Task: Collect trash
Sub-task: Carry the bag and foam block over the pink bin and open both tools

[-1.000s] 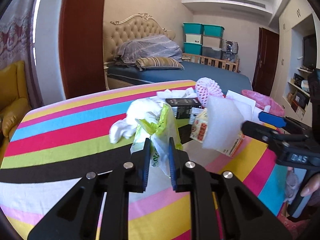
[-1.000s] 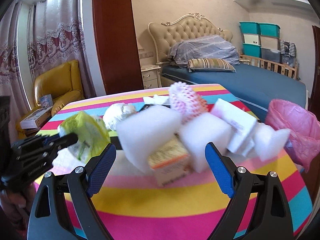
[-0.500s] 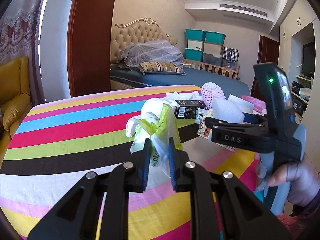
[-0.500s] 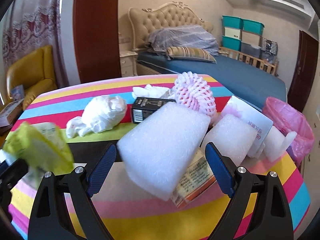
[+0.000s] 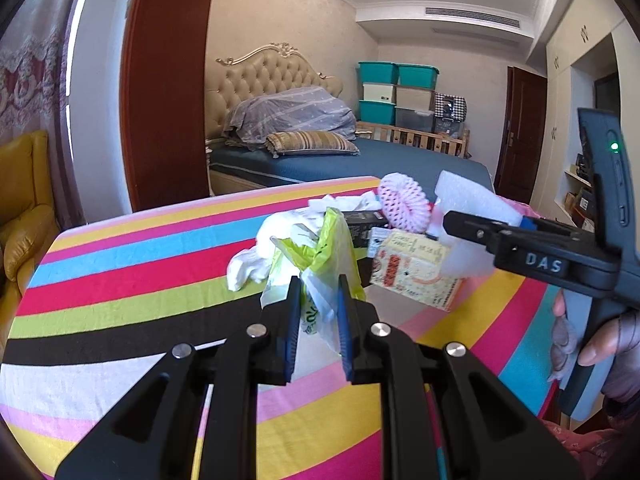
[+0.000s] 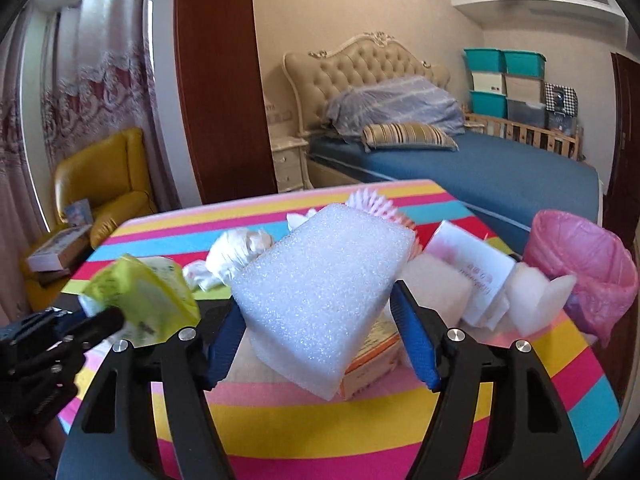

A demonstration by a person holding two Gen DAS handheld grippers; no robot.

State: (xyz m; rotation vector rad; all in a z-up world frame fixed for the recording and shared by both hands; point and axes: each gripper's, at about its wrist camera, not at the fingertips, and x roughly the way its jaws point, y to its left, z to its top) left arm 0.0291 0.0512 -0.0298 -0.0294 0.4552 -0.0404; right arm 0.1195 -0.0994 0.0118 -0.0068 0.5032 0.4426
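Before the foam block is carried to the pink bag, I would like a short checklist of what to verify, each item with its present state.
1. Right gripper holds the foam block: ok, its fingers have just been closing and now press both sides.
2. Block is free of the pile: cannot tell, its lower corner overlaps the printed carton.
3. Left gripper keeps the green-white plastic bag: ok, clamped.
4. Pink trash bag is open: ok, at the table's right edge.
5. Way to the bag is free: not ok, white box and foam pieces lie between.
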